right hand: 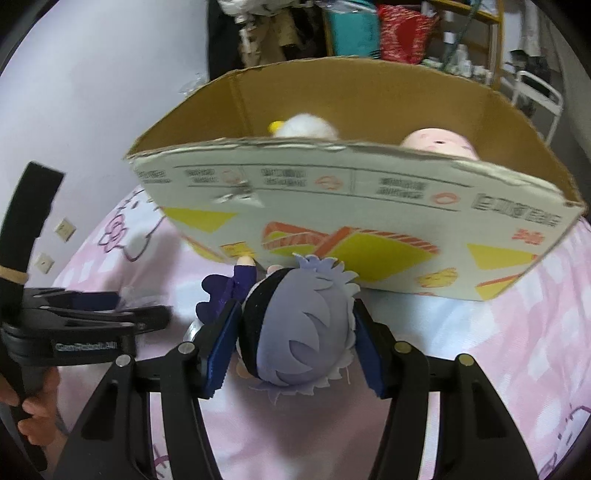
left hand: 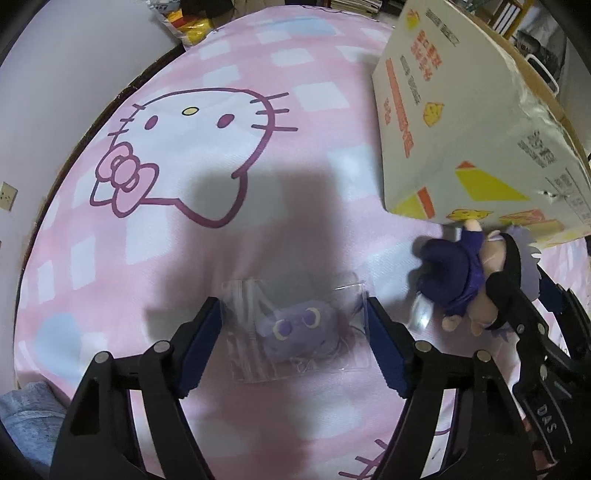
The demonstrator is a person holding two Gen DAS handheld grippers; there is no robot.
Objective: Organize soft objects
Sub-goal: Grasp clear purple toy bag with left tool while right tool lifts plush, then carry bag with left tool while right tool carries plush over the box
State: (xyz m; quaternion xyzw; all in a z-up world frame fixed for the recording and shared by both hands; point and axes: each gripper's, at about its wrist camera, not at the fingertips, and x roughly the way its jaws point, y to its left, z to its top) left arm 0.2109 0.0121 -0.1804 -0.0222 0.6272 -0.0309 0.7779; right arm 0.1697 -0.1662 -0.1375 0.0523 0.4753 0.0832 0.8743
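Note:
A purple plush in a clear plastic bag [left hand: 295,328] lies flat on the pink bed sheet [left hand: 184,258]. My left gripper [left hand: 295,332] points down over it, its blue pads [left hand: 201,347] flanking the bag's edges without squeezing it. A lilac-haired plush doll [right hand: 295,332] in dark purple clothes lies against the front wall of a cardboard box [right hand: 351,206]. My right gripper [right hand: 291,321] is shut on the doll's head. In the left wrist view the doll [left hand: 458,273] and the box [left hand: 443,129] are at the right. A white plush [right hand: 303,125] and a pink-faced doll [right hand: 436,142] sit inside the box.
A pale wall [left hand: 55,92] borders the bed's left edge. Grey fabric [left hand: 26,410] lies at the near left corner, and a yellow-red bag [left hand: 188,22] at the far end. Shelves and clutter [right hand: 369,33] stand behind the box. A hand [right hand: 33,410] holds the left gripper's handle.

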